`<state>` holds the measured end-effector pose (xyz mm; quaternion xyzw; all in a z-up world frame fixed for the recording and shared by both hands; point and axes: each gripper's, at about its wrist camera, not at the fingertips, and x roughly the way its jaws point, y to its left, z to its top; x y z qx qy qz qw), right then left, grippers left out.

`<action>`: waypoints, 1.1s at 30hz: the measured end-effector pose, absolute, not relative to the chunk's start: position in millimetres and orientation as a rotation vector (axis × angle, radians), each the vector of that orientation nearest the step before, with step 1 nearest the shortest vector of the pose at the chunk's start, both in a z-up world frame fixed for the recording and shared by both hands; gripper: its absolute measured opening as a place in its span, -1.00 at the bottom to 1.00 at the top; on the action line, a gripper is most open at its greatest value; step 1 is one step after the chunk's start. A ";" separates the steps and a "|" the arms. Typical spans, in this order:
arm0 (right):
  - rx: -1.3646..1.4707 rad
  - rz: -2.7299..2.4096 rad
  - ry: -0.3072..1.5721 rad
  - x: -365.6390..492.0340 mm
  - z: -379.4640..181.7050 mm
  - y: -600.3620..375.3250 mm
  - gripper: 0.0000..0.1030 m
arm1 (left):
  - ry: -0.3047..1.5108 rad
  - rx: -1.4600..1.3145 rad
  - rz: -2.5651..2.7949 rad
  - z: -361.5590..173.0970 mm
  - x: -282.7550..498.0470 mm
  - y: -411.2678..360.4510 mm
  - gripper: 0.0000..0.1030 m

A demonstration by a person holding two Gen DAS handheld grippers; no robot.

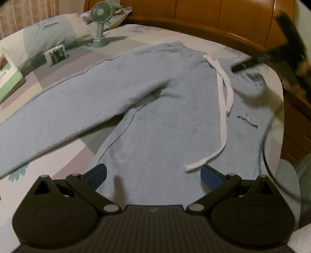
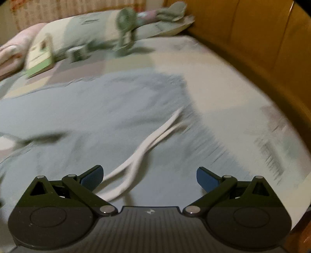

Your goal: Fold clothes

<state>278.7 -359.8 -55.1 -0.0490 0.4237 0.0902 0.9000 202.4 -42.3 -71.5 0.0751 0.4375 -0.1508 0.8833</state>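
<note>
I see a pair of light blue sweatpants (image 1: 155,109) spread flat on the bed (image 1: 64,149), waistband toward the wooden headboard (image 1: 194,13) at 12 o'clock and the two legs splitting apart, one running off toward 9 o'clock and the other coming straight down to 6 o'clock under my left gripper (image 1: 153,175). That left gripper is wide open, its blue pads (image 1: 97,175) spread on either side of the near leg with nothing between them. A white drawstring (image 1: 223,101) trails from the waistband down the front of the pants, its loose end lying just beside the right-hand pad. A dark printed logo (image 1: 247,121) sits on the hip at about 3 o'clock. In the left wrist view my right gripper (image 1: 272,56) shows at 2 o'clock as a dark, blurred shape over the waistband corner. Its own camera is smeared with motion, but I can make out that the right gripper (image 2: 149,177) also stands fully open and empty above the blue fabric (image 2: 77,120), with the drawstring (image 2: 145,146) curling toward its left pad. At 11 o'clock on the bed stand a small green fan (image 1: 101,21), a pillow (image 1: 52,33), a little box (image 1: 56,54) and, at the 9 o'clock edge, a green-edged book (image 1: 7,77).
</note>
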 end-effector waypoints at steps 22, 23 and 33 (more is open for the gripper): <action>-0.076 0.037 0.971 346.5 -100.2 -436.5 1.00 | 0.928 0.263 -0.330 -76.1 234.8 -107.4 0.98; -0.084 0.032 0.969 346.2 -98.1 -434.5 1.00 | 0.924 0.265 -0.329 -75.2 234.9 -108.9 0.98; -0.192 0.037 0.987 337.0 -101.5 -432.7 1.00 | 0.927 0.257 -0.324 -76.0 230.0 -117.3 0.98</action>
